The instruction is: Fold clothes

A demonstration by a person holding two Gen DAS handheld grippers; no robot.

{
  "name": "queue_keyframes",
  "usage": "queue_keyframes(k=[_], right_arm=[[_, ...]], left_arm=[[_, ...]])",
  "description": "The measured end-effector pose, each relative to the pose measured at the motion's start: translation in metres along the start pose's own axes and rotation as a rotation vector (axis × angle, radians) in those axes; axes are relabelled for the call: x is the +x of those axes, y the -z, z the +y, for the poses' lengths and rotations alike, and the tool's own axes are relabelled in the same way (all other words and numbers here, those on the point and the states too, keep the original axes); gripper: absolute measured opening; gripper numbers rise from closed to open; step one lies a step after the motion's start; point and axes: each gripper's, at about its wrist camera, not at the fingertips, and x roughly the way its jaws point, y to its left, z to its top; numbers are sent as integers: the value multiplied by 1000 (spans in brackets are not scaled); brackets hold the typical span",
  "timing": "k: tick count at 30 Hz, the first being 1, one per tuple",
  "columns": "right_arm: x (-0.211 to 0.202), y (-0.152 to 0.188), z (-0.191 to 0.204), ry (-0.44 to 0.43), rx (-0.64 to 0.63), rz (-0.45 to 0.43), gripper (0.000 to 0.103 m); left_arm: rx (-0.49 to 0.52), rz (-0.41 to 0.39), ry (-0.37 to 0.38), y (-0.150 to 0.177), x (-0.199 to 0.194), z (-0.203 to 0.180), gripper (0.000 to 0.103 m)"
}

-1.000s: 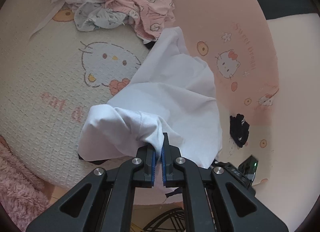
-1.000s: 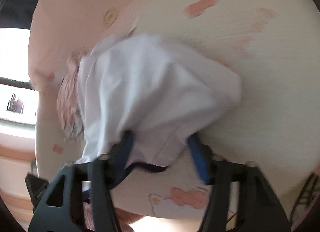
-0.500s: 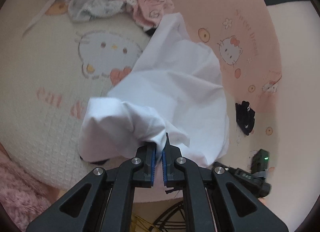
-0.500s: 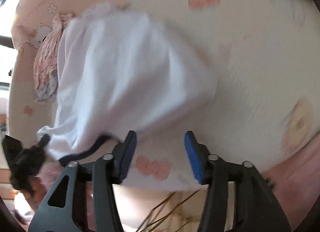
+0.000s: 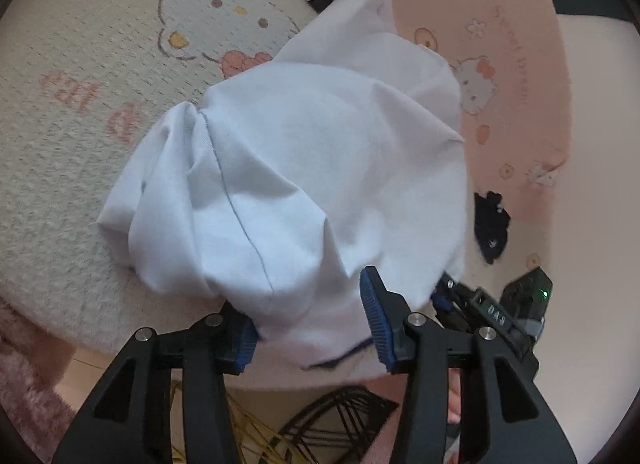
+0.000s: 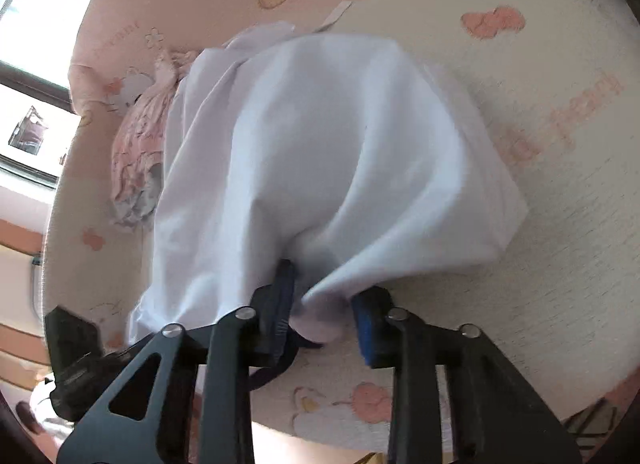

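The left gripper (image 5: 310, 318) is matte black plastic, built of angular struts with triangular cut-outs behind the fingers. Each finger ends in a ribbed blue pad (image 5: 375, 318), and round silver screws (image 5: 415, 319) mark the pivots just behind the pads and further out on the arms. The right gripper (image 6: 324, 324) has the same build: black struts with cut-outs, blue ribbed pads (image 6: 363, 324) on the inner faces of its fingers, and silver screw heads (image 6: 245, 313) behind them. Seen from the left wrist, the right gripper's black body carries white lettering (image 5: 494, 314) and a small green light (image 5: 543, 294).
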Motion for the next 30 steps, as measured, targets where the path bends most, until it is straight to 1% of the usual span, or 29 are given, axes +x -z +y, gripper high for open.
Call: queue_keyframes(k=[1, 3, 4, 5, 6, 7, 8, 9, 10, 11, 15, 17, 20, 21, 24, 25, 26, 27, 29, 30], right_arm=[[1, 0, -1, -10, 9, 4, 22], [2, -1, -3, -31, 27, 13, 25], [3, -2, -6, -55, 64, 13, 29], [7, 1, -10, -72, 91, 17, 34], [7, 1, -9, -68, 86, 22, 34], [6, -2, -6, -58, 72, 26, 31], [4, -4, -4, -48, 59, 30, 18], [2, -2, -5, -43, 28, 16, 14], [0, -2, -4, -57, 5, -8, 10], [-2, -3, -2, -76, -13, -34, 8], [-48, -18, 10, -127, -86, -127, 6], [-75, -27, 17, -158, -136, -180, 5], [-113, -39, 20, -217, -150, -255, 5], [-128, -38, 20, -234, -148, -277, 5], [-170, -37, 21, -293, -133, -331, 5], [-178, -38, 22, -309, -125, -344, 5], [-178, -41, 26, -320, -116, -352, 5], [-184, -41, 26, -333, -105, -361, 5], [-190, -40, 21, -373, -86, -357, 5], [-190, -40, 19, -359, -82, -353, 5]], left_arm=[[-7, -2, 6, 0, 4, 0, 44], [-12, -1, 5, 2, 11, 0, 22], [-11, 0, 5, 2, 14, 0, 9], [-4, 2, 4, 3, 15, -2, 8], [2, 4, 3, 3, 16, -3, 8], [7, 3, 12, 3, 14, -5, 7], [14, -8, 31, 2, 8, -9, 7], [35, -27, 36, 1, -1, -15, 7], [55, -46, 42, 1, -9, -21, 6], [82, -65, 44, 0, -19, -27, 6], [246, -136, 64, -3, -68, -72, 6], [310, -159, 104, -3, -93, -97, 6], [405, -197, 146, -1, -126, -131, 6], [438, -212, 164, 0, -137, -144, 6], [463, -241, 234, -1, -160, -165, 6], [462, -251, 253, -2, -166, -170, 6], [460, -261, 272, -3, -171, -174, 6], [459, -264, 279, -5, -173, -178, 6], [457, -252, 253, -11, -168, -179, 6], [451, -237, 233, -16, -162, -178, 6]])
